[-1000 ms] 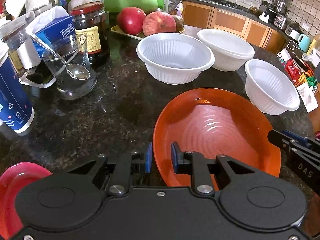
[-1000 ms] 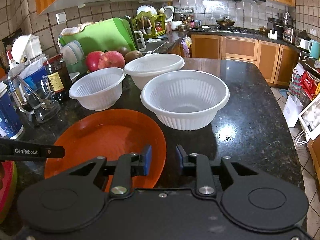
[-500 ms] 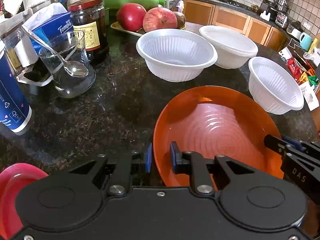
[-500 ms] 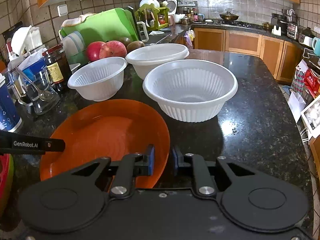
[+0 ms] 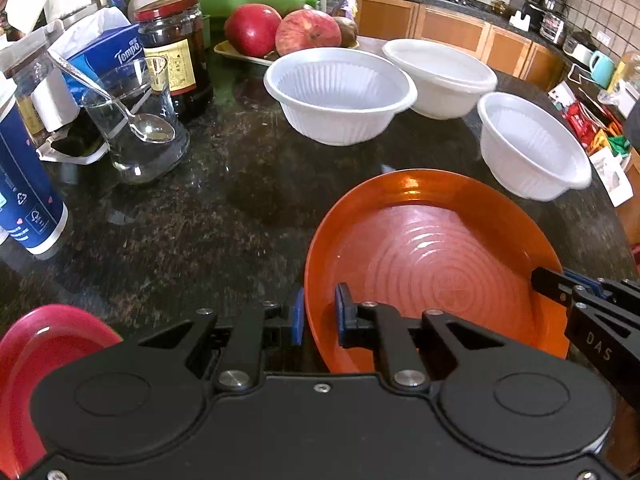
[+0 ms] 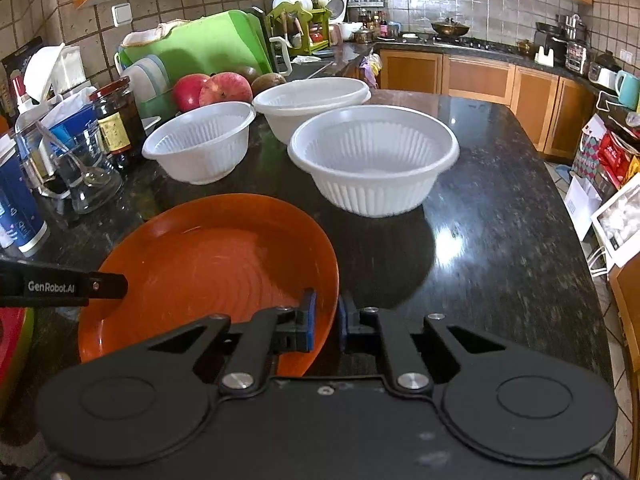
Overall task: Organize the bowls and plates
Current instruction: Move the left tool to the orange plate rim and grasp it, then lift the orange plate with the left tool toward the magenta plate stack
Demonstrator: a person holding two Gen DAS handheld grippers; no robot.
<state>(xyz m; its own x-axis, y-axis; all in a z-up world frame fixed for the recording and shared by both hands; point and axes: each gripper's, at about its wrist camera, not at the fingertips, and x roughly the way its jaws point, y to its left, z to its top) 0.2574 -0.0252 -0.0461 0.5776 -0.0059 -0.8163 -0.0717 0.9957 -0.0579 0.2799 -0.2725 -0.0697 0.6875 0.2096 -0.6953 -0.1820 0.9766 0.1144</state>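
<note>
An orange plate point(image 5: 432, 248) point(image 6: 208, 256) lies on the dark granite counter between both grippers. My left gripper point(image 5: 319, 314) straddles the plate's left rim, jaws closing on it with the blue pads on either side. At the opposite edge my right gripper point(image 6: 326, 320) has its jaws closing on the right rim, pads tight against it. Three white ribbed bowls stand beyond: one at the left point(image 5: 340, 92) point(image 6: 200, 144), one at the back point(image 5: 440, 76) point(image 6: 312, 100), one at the right point(image 5: 528, 144) point(image 6: 372, 156). A red plate point(image 5: 36, 344) sits at the near left.
Along the left stand a glass with a spoon point(image 5: 136, 128), a dark jar point(image 5: 176, 48), a blue cup point(image 5: 24, 200) and a tissue box. Apples point(image 5: 280, 30) lie on a tray at the back. The counter's right edge point(image 6: 568, 240) drops to bags on the floor.
Both pairs of jaws have narrowed from a wider gap down onto the orange plate's rims. Neither hand has shifted much, and the plate and bowls stand where they were.
</note>
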